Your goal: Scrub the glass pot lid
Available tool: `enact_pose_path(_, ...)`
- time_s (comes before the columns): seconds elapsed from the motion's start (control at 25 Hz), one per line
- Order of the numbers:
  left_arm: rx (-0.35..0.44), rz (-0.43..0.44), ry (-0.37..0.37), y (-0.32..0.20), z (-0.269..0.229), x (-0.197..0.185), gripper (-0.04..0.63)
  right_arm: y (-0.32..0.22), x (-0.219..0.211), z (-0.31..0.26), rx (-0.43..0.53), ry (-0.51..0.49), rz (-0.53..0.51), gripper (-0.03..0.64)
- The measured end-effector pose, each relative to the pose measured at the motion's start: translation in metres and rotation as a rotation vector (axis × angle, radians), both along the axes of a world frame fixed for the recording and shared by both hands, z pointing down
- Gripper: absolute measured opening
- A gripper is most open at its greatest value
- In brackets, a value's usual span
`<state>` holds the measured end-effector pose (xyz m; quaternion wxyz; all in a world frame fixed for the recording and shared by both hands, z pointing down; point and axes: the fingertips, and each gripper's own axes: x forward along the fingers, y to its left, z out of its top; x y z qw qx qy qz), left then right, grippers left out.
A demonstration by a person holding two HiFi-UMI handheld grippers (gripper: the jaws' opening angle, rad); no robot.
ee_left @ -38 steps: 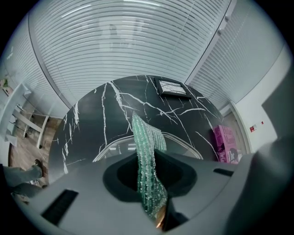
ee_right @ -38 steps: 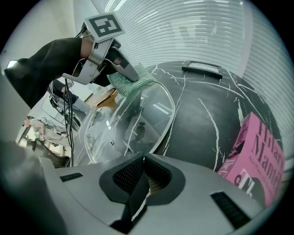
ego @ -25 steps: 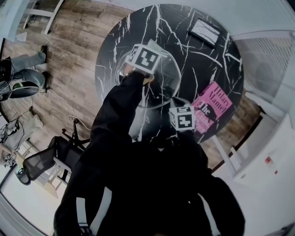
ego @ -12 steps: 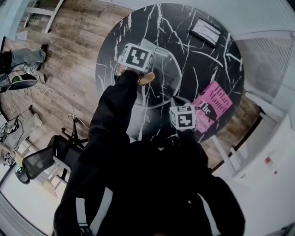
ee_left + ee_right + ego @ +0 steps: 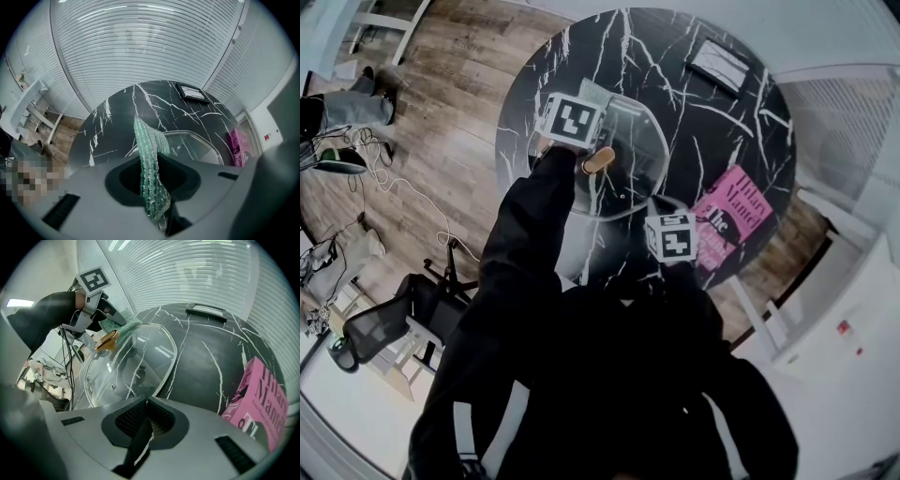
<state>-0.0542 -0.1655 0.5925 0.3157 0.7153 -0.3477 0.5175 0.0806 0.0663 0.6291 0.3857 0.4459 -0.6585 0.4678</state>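
Scrubbing looks underway, not finished I'd guess: left gripper [image 5: 154, 190] clamps a cloth [image 5: 149, 154] at the lid [image 5: 133, 359]'s top edge, right gripper [image 5: 144, 427] pinches its rim.

lid [image 5: 630, 161] mid-table [image 5: 736, 98]. book [image 5: 727, 217] right of it, at table's near edge. left gripper [image 5: 152, 187] with cloth [image 5: 149, 150] over lid's far-left rim; right gripper [image 5: 145, 425] on its near rim, beside book.
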Motion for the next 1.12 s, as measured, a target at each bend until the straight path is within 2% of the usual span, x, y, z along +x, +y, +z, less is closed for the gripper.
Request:
enact_pose_path(0.44,0.049,-0.032,-0.059,0.004,-0.001,-0.043,0.069,0.0,0.001,0.002,0.003,0.012,-0.011,0.014)
enact_pose_path(0.64,0.037,-0.055,-0.008,0.013,0.009,-0.04,0.069,-0.001,0.001,0.002,0.003,0.015,-0.015,0.014)
enact_pose_path(0.72,0.049,-0.047,-0.029,0.011,0.008,-0.044,0.069,0.0,0.001,0.003,-0.003,0.014,-0.013,0.014)
enact_pose_path(0.88,0.1,0.005,-0.068,0.012,0.009,-0.049,0.069,0.0,0.001,0.004,0.002,0.016,-0.012,0.014)
enact_pose_path(1.12,0.281,0.217,-0.212,0.006,0.004,-0.061,0.067,0.0,0.001,0.002,-0.005,0.025,-0.013,0.014)
